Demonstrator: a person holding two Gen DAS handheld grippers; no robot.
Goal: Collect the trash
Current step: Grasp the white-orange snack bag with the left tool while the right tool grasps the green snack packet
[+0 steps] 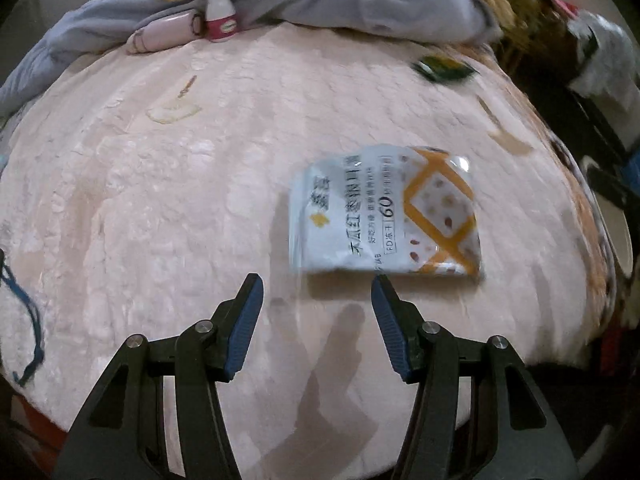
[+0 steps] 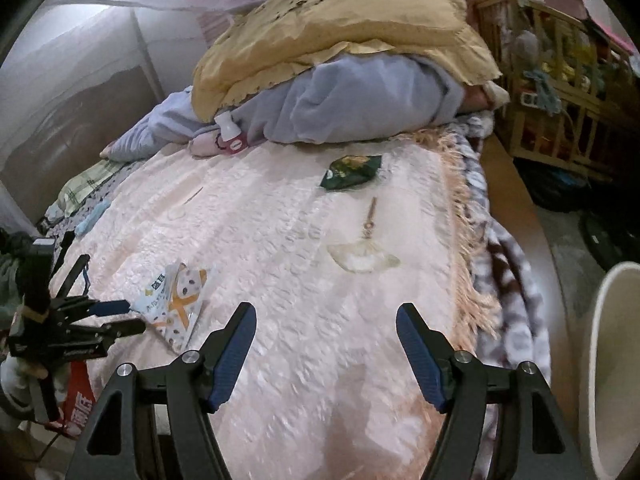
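pink blanket [image 1: 160, 200], white-orange wrapper [image 1: 384, 208]

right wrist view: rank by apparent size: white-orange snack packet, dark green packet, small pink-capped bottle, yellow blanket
1. yellow blanket, by far the largest.
2. white-orange snack packet.
3. dark green packet, though it lies farther from the camera, so the order of the two packets is unsure.
4. small pink-capped bottle, smallest, also farthest.

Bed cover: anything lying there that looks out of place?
Yes. Litter lies scattered on the pink bed cover: a white-and-orange snack packet just ahead of the open left tool, a dark green wrapper farther up, and a clear wrapper near the fringed edge.
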